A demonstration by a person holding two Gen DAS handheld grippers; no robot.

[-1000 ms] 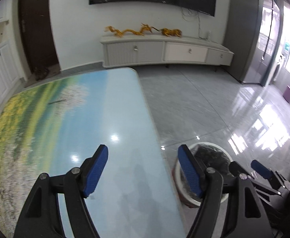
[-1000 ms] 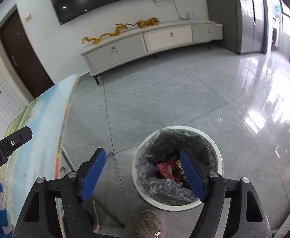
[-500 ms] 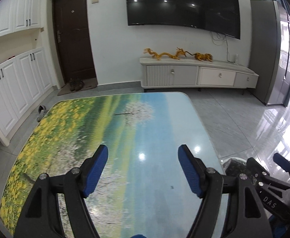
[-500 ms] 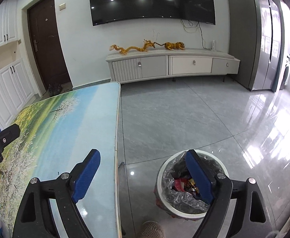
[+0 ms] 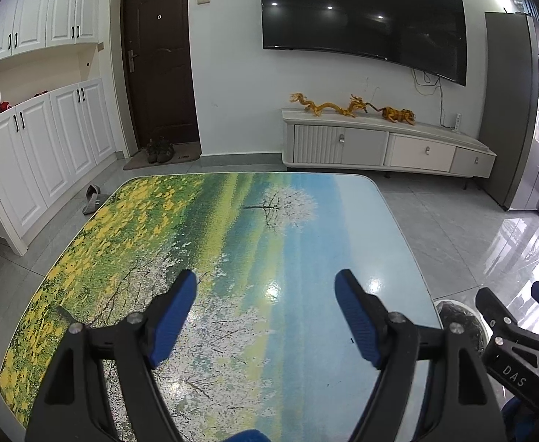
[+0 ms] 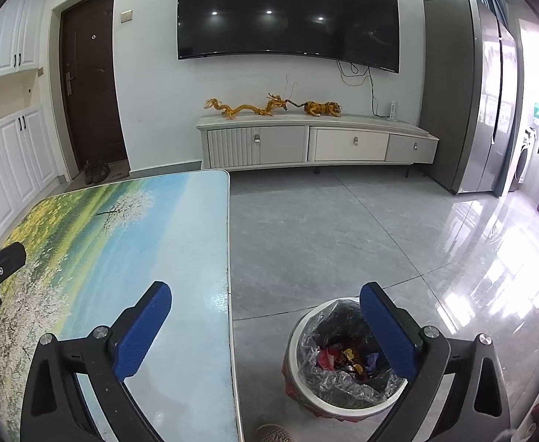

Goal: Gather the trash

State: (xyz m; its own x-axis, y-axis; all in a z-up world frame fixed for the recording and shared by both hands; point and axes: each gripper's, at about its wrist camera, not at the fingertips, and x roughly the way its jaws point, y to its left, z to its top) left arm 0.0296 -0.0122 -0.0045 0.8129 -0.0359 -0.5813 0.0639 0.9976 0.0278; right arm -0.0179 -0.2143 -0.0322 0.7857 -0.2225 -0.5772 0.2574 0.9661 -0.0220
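Both tools, left [image 5: 265, 316] and right [image 6: 265, 328], have just been opening and hang released, nothing between them, swung back over the bare desk [image 5: 306, 221]; trash [image 6: 343, 359] sits in the bin [image 6: 306, 331], lower right.

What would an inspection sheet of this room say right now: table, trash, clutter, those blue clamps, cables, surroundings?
Surface: table with printed landscape top, nothing seen on it.
Job's things: trash bin on the floor beside the table, lined with a bag, wrappers inside.
Clutter: slipper on the floor, shoes by the door.
Grippers: left gripper open, empty, jaws just widened; right gripper open, empty, jaws just widened.
Cables: wires hanging below the TV.
Surroundings: TV cabinet with dragon figures, fridge, white cupboards.
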